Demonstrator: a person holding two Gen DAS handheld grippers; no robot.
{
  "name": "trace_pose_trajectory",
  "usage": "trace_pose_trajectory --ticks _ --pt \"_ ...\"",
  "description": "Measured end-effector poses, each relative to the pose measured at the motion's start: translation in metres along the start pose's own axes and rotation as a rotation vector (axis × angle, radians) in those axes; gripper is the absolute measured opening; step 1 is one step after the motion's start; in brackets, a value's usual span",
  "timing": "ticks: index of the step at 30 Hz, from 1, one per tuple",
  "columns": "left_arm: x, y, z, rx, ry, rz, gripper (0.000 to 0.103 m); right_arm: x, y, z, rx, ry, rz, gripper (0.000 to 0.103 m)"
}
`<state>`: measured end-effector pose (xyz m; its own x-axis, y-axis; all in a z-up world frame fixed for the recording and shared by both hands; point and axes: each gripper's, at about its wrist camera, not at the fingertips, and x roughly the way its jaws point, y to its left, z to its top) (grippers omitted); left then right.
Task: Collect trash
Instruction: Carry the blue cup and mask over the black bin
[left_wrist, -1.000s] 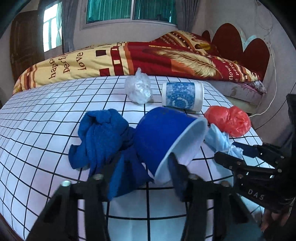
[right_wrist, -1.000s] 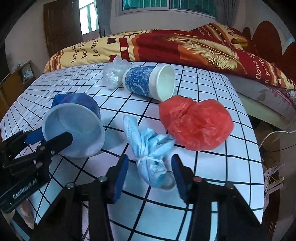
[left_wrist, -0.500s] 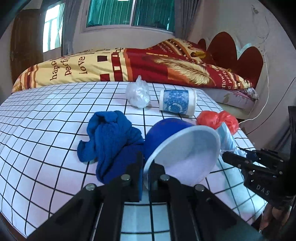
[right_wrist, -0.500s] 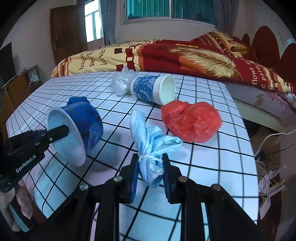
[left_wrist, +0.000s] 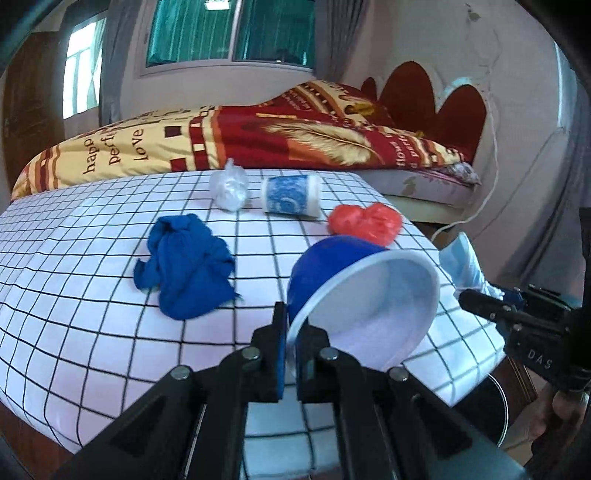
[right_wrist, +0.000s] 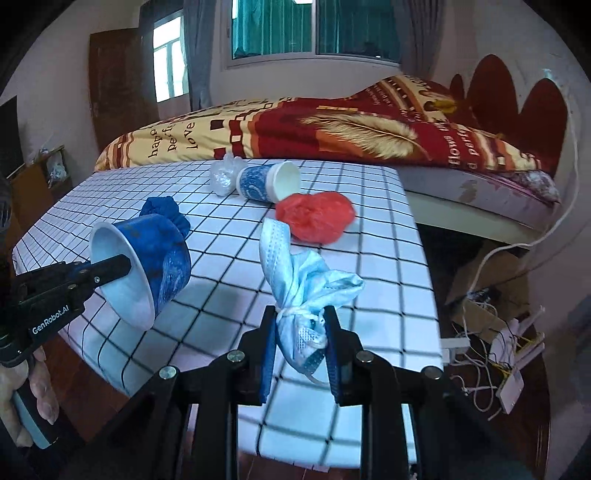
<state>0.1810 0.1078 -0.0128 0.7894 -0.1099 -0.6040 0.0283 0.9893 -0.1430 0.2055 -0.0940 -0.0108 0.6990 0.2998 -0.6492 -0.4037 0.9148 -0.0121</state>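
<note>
Above the near edge of the table (left_wrist: 110, 332), both claws carry a pickup: the left claw (left_wrist: 290, 354) is clenched on the rim of a blue paper bowl (left_wrist: 354, 295), which hangs tilted with its white inside toward the camera; the right claw (right_wrist: 301, 345) is clamped on the knotted end of a crumpled light-blue face mask (right_wrist: 306, 280), lifted clear of the grid cloth. Step in hand, by the look of it: the carry-off after a double grasp, both items off the surface. Left on the table: a blue cloth (left_wrist: 184, 258) mid-table, a clear plastic wad (left_wrist: 229, 188) and a patterned paper cup (left_wrist: 291, 194) lying on its side toward the far edge, a red plastic bag (left_wrist: 365, 221) near the right edge. No bin shows in either view, so the drop point cannot be told. Next move likely calls for holding both grips firm until over a container, keeping the thin bowl rim from slipping, then returning for the remaining pieces.
</note>
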Motion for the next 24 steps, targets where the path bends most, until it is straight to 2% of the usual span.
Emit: trace_pose_trajectory --ticks 12,24 --pt "-0.027 -0.042 -0.015 0.073 -0.009 -0.059 0.005 -0.059 -0.034 -0.042 0.055 -0.033 -0.063 0.026" --pt "-0.030 -0.093 -0.036 0.148 0.026 -0.146 0.005 -0.091 -0.083 -0.093 0.134 -0.002 -0.138 0.026"
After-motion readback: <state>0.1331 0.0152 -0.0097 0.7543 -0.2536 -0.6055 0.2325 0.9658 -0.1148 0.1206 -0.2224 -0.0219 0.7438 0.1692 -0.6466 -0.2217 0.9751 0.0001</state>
